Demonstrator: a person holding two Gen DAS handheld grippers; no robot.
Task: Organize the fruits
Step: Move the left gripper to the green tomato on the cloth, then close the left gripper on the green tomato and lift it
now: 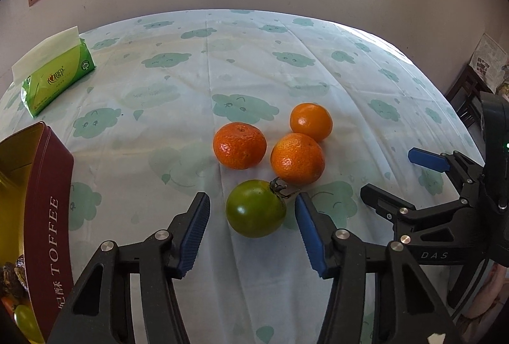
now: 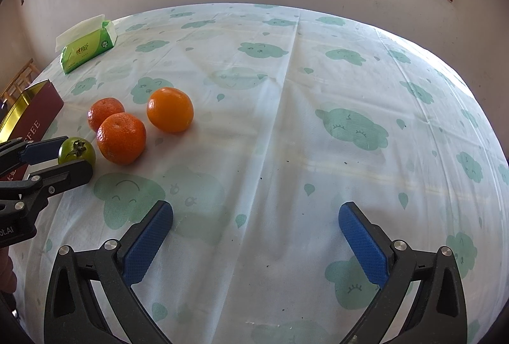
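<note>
A green tomato [image 1: 255,208] with a stem lies on the tablecloth between the open fingers of my left gripper [image 1: 252,204], which do not touch it. It also shows in the right wrist view [image 2: 77,151]. Three oranges sit just beyond it: one on the left [image 1: 239,145], one in the middle [image 1: 297,158], one behind [image 1: 310,122]. My right gripper [image 2: 256,213] is open and empty over bare cloth to the right of the fruit. A maroon toffee tin [image 1: 47,216] at the left holds some fruit.
A green tissue pack [image 1: 59,76] lies at the table's far left. The table [image 2: 318,89] has a cloud-print cloth and ends at a wall under a window. Dark wooden furniture [image 1: 467,95] stands beyond the right edge.
</note>
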